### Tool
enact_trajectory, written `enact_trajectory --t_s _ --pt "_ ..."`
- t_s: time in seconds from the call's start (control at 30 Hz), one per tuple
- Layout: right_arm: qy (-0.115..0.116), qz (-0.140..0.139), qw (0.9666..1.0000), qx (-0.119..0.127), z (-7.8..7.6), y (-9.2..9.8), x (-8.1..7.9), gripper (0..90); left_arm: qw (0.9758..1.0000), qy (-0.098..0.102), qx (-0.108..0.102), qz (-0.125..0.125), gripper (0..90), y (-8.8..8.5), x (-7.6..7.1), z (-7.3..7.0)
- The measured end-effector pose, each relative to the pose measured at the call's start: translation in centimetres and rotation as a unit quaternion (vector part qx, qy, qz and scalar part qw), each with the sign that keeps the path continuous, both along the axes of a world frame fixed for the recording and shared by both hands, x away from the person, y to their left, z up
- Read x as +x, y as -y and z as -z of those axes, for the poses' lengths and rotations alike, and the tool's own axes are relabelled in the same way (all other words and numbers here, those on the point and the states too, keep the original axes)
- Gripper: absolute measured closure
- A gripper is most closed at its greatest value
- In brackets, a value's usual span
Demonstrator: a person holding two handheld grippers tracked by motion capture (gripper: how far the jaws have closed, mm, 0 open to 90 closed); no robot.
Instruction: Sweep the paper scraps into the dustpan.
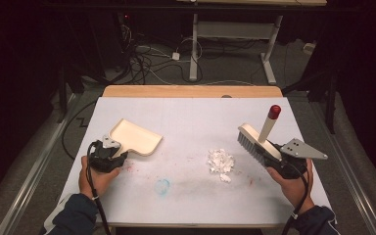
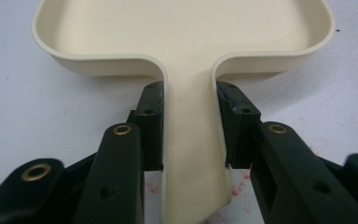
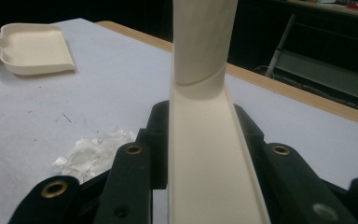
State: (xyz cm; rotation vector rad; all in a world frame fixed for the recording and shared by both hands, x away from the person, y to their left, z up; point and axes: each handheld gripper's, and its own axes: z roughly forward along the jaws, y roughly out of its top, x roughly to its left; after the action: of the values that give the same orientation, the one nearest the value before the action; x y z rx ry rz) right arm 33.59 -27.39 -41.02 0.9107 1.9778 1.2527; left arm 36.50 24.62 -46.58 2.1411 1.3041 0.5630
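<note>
The left tool (image 1: 111,152) is clamped on the flat handle of a cream dustpan (image 1: 136,137); in the left gripper view its two black jaws press against both sides of the handle, just below where it widens into the pan (image 2: 182,32). The pan rests on the white worktop (image 1: 191,122), its open lip pointing away toward the right, and sits near the worktop's left edge.

The right tool (image 1: 280,157) is closed on the back of a cream hand brush (image 1: 257,144); in the right gripper view the jaws hug the brush's long body (image 3: 209,158) on either side. The brush's handle, tipped with a red cap (image 1: 274,111), rises at a tilt, and its grey bristles face the middle of the worktop.

Between the two tools lies a small heap of white paper scraps (image 1: 221,162), near the bristles and well apart from the dustpan. A bare stretch of worktop separates the heap from the pan's lip, marked with faint red and blue stains. Beyond both, the far half of the worktop runs open to a wooden strip along the far edge (image 1: 191,91). The right tool sits near the right edge.
</note>
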Motion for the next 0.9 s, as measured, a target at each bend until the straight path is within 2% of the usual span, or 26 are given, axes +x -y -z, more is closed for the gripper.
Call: enact_trajectory --t_s 0.2,0.3,0.43,0.63,0.8,0.9 --pt "-0.002 0.005 1.0 0.0 0.1 0.3 0.1 67.4 0.9998 0.01 0.006 0.015 63.9 0.4 -0.3 -0.6" --pt "-0.005 0.006 1.0 0.0 0.2 0.3 0.2 67.4 0.9989 0.027 0.025 0.031 63.9 0.6 -0.7 -0.9" --pt "-0.007 0.004 1.0 -0.005 0.4 0.2 0.3 67.4 0.9979 0.036 0.023 0.049 64.0 0.7 -1.2 -1.4" --pt "-0.011 0.013 0.9998 -0.008 0.9 0.2 0.6 67.4 0.9967 0.035 0.011 0.073 64.0 1.0 -2.0 -1.9" --pt "-0.014 0.024 0.9995 -0.012 1.9 0.2 1.2 67.4 0.9945 0.031 0.012 0.099 63.9 1.6 -2.7 -2.0" --pt "-0.018 0.036 0.9992 0.001 2.5 0.0 1.5 67.4 0.9926 0.029 0.013 0.117 64.0 2.0 -3.2 -2.1"
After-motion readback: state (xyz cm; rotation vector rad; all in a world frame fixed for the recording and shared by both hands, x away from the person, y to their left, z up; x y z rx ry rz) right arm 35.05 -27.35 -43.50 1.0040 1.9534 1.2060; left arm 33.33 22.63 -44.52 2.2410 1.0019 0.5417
